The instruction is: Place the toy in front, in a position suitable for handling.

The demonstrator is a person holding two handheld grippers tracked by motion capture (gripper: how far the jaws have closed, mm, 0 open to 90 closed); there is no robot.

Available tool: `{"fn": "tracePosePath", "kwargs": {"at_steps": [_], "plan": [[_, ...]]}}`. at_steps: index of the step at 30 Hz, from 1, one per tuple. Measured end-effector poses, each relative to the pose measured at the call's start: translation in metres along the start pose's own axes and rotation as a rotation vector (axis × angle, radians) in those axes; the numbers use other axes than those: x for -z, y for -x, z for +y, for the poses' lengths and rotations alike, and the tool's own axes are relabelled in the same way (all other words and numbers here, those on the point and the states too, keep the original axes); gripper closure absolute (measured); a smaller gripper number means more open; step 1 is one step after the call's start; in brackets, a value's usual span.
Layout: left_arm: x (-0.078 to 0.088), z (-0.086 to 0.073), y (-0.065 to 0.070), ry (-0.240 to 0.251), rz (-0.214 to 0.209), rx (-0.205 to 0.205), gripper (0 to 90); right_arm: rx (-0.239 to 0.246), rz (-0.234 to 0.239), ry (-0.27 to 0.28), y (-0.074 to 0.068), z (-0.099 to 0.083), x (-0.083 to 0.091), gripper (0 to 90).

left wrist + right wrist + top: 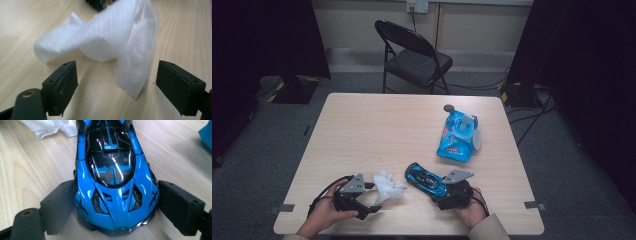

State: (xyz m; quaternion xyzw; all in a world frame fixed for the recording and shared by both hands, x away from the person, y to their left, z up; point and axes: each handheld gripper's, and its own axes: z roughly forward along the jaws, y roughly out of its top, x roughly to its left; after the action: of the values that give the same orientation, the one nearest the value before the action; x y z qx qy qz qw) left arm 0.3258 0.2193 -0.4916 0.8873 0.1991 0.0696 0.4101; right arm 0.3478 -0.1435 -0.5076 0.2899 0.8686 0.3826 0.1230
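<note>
The blue toy car (426, 181) sits on the near part of the table (377, 130), its end clamped between the jaws of the right gripper (116, 202), while a crumpled white wipe (105, 40) lies just beside it with its hanging corner between the parted jaws of the left gripper (116, 82), pads not yet pressing. To wipe the car well, close on a thick fold of the wipe, not the thin corner, and keep the car pinned squarely. The blue wipe packet (457, 136) lies well apart, farther back.
</note>
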Motion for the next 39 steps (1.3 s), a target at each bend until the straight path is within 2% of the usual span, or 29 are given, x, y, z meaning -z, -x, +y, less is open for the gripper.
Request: {"fn": "tracePosePath", "kwargs": {"at_steps": [3,8,12,17,23,28,32,35,39], "plan": [[0.004,0.007,0.001,0.012,0.016,-0.004,15.9,-0.004,-0.002,0.002,0.0,0.0,0.0,18.3],[0.005,0.018,0.003,0.059,0.031,-0.014,17.1,0.002,0.005,0.01,0.0,0.0,0.001,21.2],[0.003,0.023,0.003,0.071,0.023,-0.018,19.9,0.014,0.018,0.009,0.001,0.0,0.001,21.3],[-0.002,0.023,-0.001,0.073,0.024,0.009,26.0,0.02,0.023,0.012,0.002,0.0,0.001,22.6],[-0.008,0.027,-0.005,0.094,0.011,0.047,28.5,0.025,0.025,0.015,0.001,0.0,0.001,24.4],[-0.017,0.027,-0.004,0.063,0.01,0.038,29.6,0.025,0.025,0.015,0.001,0.0,0.001,24.5],[-0.024,0.028,-0.004,0.061,-0.003,0.042,31.1,0.021,0.02,0.015,0.001,0.0,0.001,24.5],[-0.029,0.028,-0.003,0.039,-0.013,0.031,32.4,0.021,0.02,0.015,0.001,0.0,0.001,24.5],[-0.035,0.026,-0.003,0.02,-0.017,0.038,35.1,0.021,0.019,0.016,0.0,0.0,0.001,24.6]]}}
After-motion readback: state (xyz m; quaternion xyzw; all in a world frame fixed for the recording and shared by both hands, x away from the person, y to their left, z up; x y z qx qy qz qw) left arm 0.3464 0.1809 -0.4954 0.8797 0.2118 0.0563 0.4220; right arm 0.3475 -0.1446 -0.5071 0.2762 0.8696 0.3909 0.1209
